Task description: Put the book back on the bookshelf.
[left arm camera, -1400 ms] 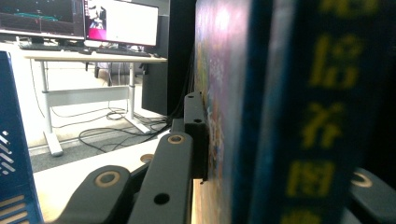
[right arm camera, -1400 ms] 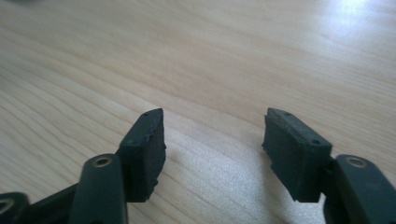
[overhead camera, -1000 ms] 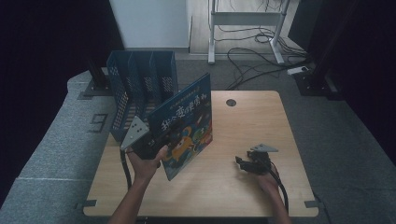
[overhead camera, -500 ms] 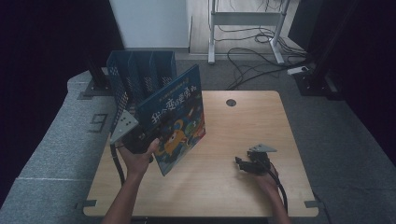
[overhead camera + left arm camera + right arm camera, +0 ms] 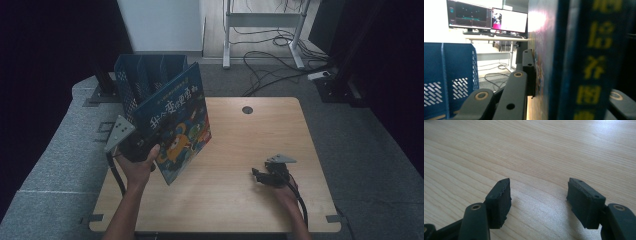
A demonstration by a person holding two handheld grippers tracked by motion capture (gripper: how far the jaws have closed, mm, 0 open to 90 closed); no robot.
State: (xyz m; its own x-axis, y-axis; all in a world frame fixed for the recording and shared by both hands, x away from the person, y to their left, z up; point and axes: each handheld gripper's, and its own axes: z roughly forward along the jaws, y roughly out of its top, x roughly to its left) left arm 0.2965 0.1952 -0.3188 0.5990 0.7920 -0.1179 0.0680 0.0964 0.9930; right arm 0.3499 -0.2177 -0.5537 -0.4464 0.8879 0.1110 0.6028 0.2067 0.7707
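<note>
A blue picture book (image 5: 177, 127) with a cartoon cover is held upright above the table's left part, its top leaning toward the blue file rack (image 5: 145, 77). My left gripper (image 5: 145, 150) is shut on the book's lower left edge. In the left gripper view the book's spine (image 5: 584, 60) with yellow characters stands between the jaws, and the rack (image 5: 449, 80) is at the left. My right gripper (image 5: 259, 176) rests low on the table at the right, open. Its two pads (image 5: 499, 200) are wide apart over bare wood.
The wooden table (image 5: 250, 145) has a round cable hole (image 5: 247, 110) near its far edge. The file rack with several slots stands at the far left corner. Cables and a desk frame (image 5: 265, 20) lie on the floor beyond. Grey padding (image 5: 55, 150) borders the left.
My left gripper has carried the book to the left and a little up, closer to the file rack. The right gripper has stayed in place.
</note>
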